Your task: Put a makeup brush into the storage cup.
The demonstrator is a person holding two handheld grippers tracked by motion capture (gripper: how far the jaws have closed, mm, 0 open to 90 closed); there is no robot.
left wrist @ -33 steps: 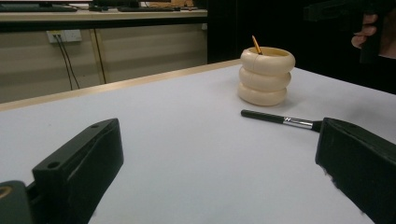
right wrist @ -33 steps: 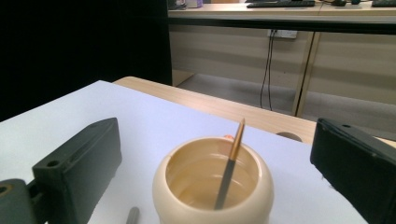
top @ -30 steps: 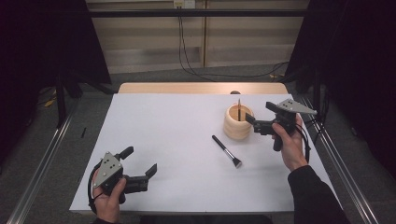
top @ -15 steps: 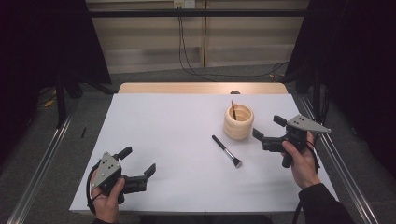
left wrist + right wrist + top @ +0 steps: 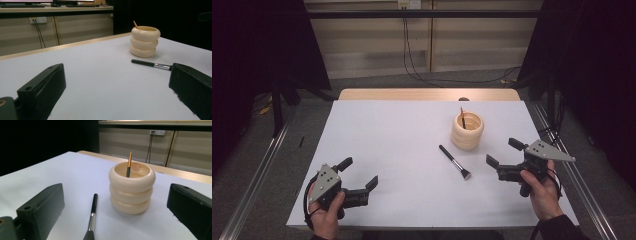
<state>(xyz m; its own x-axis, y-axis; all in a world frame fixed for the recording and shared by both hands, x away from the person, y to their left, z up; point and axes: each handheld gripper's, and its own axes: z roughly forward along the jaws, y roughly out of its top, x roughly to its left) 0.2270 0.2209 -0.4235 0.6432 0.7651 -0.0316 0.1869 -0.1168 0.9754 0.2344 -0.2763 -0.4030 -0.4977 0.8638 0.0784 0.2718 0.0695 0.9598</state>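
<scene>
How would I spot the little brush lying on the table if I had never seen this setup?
Find the cream ribbed holder right of centre on the white table. Just in front of it, toward the person, the brush lies flat. Unlike the thin stick standing in the holder, it has a black handle, silver collar and dark bristles.

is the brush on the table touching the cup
Apart. In the right gripper view, bare white table shows between the brush and the cup; the high view shows the same gap.
</scene>
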